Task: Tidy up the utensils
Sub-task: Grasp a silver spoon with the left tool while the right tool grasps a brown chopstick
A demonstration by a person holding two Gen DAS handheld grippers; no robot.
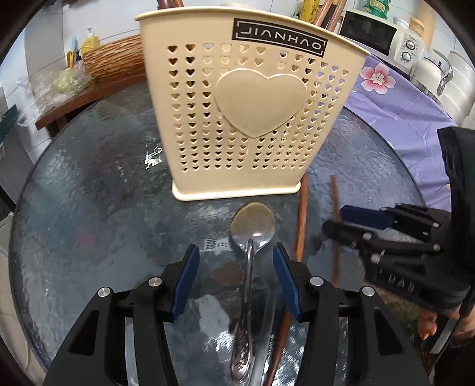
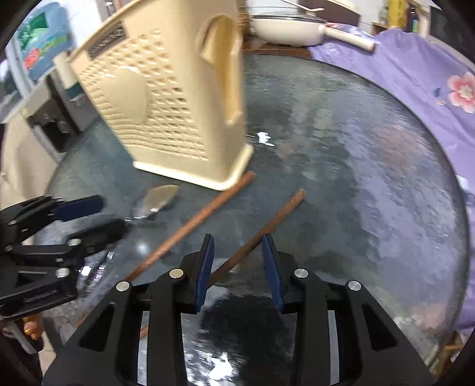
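Observation:
A cream perforated utensil holder (image 1: 246,112) with a heart emblem stands on the round glass table (image 1: 89,207); it also shows in the right wrist view (image 2: 166,112). A metal spoon (image 1: 252,234) lies in front of it, handle running between my open left gripper's (image 1: 236,267) fingers. Two brown chopsticks (image 1: 301,219) (image 1: 335,225) lie to the right. My right gripper (image 2: 237,255) is open with one chopstick (image 2: 267,225) passing between its fingers; the other chopstick (image 2: 202,216) lies left of it. The spoon (image 2: 160,199) and left gripper (image 2: 86,216) show at the left there.
Several chopsticks stand in the holder. A purple floral cloth (image 1: 400,112) covers the table's right side, with a microwave (image 1: 377,32) and kettle behind. A wicker basket (image 1: 115,59) sits on a wooden shelf at left. A white pan (image 2: 288,26) sits at the back.

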